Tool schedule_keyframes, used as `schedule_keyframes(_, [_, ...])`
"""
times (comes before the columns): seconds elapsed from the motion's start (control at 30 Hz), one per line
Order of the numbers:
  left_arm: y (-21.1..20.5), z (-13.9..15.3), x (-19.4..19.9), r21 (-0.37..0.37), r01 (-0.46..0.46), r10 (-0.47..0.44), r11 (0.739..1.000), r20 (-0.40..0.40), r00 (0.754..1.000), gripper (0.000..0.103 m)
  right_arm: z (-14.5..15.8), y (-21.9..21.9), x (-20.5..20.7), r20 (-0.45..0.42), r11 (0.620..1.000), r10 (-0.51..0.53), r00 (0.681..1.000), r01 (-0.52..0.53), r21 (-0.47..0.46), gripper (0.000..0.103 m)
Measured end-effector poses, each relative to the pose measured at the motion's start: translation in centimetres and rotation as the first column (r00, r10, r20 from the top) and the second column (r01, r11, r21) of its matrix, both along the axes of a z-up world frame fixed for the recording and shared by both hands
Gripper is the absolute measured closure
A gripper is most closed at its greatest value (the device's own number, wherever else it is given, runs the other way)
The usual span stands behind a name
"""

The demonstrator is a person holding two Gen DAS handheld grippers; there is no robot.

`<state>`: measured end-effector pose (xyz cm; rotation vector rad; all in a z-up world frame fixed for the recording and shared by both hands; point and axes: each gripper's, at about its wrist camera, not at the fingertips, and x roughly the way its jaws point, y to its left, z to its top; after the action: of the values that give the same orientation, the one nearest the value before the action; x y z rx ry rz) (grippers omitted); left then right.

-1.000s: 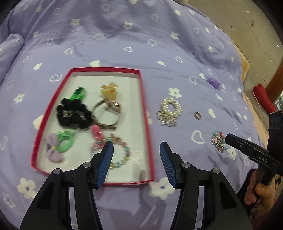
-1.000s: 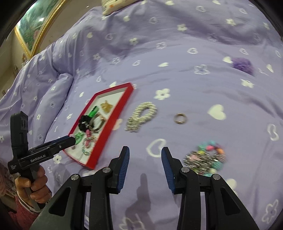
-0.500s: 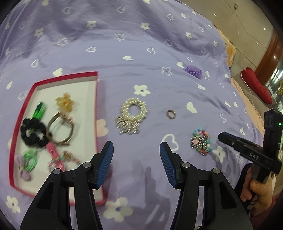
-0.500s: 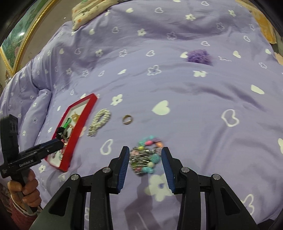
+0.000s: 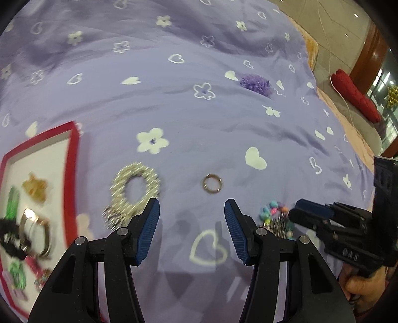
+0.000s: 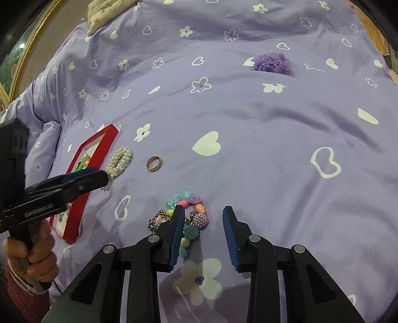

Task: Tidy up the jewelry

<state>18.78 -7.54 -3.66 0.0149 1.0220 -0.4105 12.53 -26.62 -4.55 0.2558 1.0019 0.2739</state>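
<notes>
A red-rimmed tray [image 5: 71, 174] with several hair ties and bracelets lies at the left; it also shows in the right wrist view [image 6: 79, 208]. On the purple bedspread lie a pearl bracelet [image 5: 135, 188] [image 6: 119, 161], a gold ring [image 5: 212, 183] [image 6: 154, 163], a colourful bead bracelet [image 5: 273, 218] [image 6: 191, 221] and a purple flower scrunchie [image 5: 256, 83] [image 6: 273, 62]. My left gripper [image 5: 191, 231] is open above the cloth, just short of the ring. My right gripper [image 6: 202, 236] is open, its left finger over the bead bracelet.
The bed's right edge drops to a tiled floor with a red cushion [image 5: 355, 97]. A pillow [image 6: 109, 12] lies at the far end, and a gold picture frame [image 6: 27, 49] stands at the left.
My left gripper has swung right, away from the tray, toward the ring. My right gripper has come closer and lower to the bead bracelet, and its jaws have widened.
</notes>
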Motion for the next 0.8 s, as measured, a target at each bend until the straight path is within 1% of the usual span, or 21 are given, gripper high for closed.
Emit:
schedule_keyframes(0.1, [-1.4, -0.9, 1.2, 0.017, 0.018, -0.018, 1.0, -0.008, 1.0, 0.05, 0.1, 0.1, 0.1, -0.001, 1.0, 0.007, 1.0, -0.007, 0.0, 0.072])
schedule_keyframes(0.23, [-3.1, -2.4, 2.7, 0.04, 0.039, -0.038, 0.998, -0.032, 0.999, 0.051, -0.3, 0.6, 0.2, -0.008, 0.999, 0.027, 1.0, -0.027, -0.034, 0.072])
schedule_keyframes(0.3, [-3.7, -3.0, 3.1, 0.055, 0.052, -0.05, 0.997, -0.039, 0.998, 0.058, -0.7, 1.0, 0.3, -0.016, 0.998, 0.039, 0.999, -0.04, -0.054, 0.075])
schedule_keyframes(0.37, [-4.3, -3.5, 3.2, 0.069, 0.063, -0.061, 0.996, -0.031, 0.998, 0.068, -1.0, 1.2, 0.3, -0.013, 0.996, 0.043, 0.999, -0.044, -0.072, 0.079])
schedule_keyframes(0.4, [-4.4, -3.5, 3.2, 0.075, 0.068, -0.067, 0.995, -0.02, 0.998, 0.078, -1.1, 1.0, 0.4, -0.011, 0.997, 0.038, 0.999, -0.039, -0.068, 0.084])
schedule_keyframes(0.43, [-4.5, -3.4, 3.1, 0.077, 0.075, -0.075, 0.994, -0.012, 0.997, 0.083, -1.1, 0.9, 0.5, -0.01, 0.997, 0.035, 0.999, -0.035, -0.061, 0.088])
schedule_keyframes(0.47, [-4.5, -3.4, 3.1, 0.076, 0.08, -0.08, 0.994, -0.009, 0.997, 0.082, -1.1, 0.8, 0.5, -0.011, 0.998, 0.03, 0.999, -0.03, -0.052, 0.091])
schedule_keyframes(0.63, [-4.1, -2.9, 2.5, 0.063, 0.093, -0.094, 0.994, 0.01, 0.996, 0.082, -0.4, 0.2, 0.1, 0.014, 1.0, 0.014, 1.0, -0.014, -0.002, 0.091])
schedule_keyframes(0.73, [-3.3, -2.3, 1.6, 0.045, 0.086, -0.087, 0.995, 0.021, 0.996, 0.082, 0.9, -0.1, -0.3, 0.052, 0.999, 0.01, 0.999, -0.012, 0.041, 0.091])
schedule_keyframes(0.8, [-2.7, -1.8, 1.1, 0.03, 0.079, -0.08, 0.996, 0.033, 0.996, 0.082, 2.2, 0.1, -0.8, 0.086, 0.999, 0.016, 0.996, -0.02, 0.047, 0.091])
